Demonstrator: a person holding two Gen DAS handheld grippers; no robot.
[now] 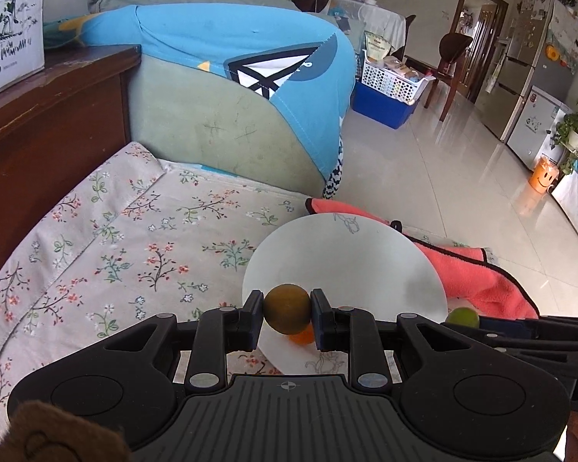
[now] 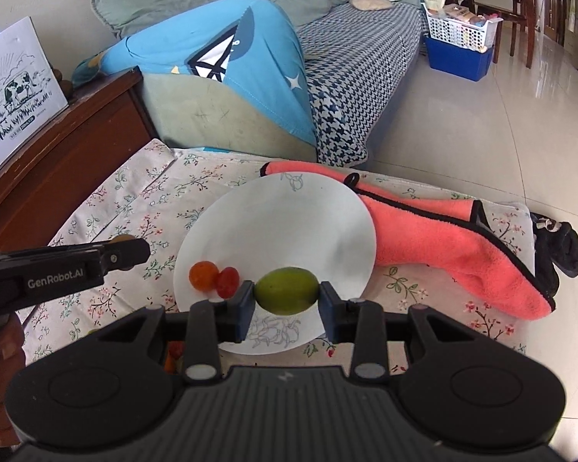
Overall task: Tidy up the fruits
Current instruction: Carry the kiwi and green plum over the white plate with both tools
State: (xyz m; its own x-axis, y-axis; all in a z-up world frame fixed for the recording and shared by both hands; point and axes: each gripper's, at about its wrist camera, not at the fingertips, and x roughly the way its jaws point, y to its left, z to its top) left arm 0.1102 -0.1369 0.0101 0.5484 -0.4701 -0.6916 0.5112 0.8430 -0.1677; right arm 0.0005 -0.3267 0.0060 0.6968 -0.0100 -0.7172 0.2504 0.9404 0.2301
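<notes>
Right wrist: left gripper (image 2: 135,250) hides its brown fruit (image 2: 122,237).

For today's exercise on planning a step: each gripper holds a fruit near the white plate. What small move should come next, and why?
Probably lower the right gripper slightly and open it. Its green fruit already hangs over the white plate, where an orange tomato and a red one lie to the left, so the spot below looks free. The left gripper, shut on a brown fruit, can follow.
</notes>
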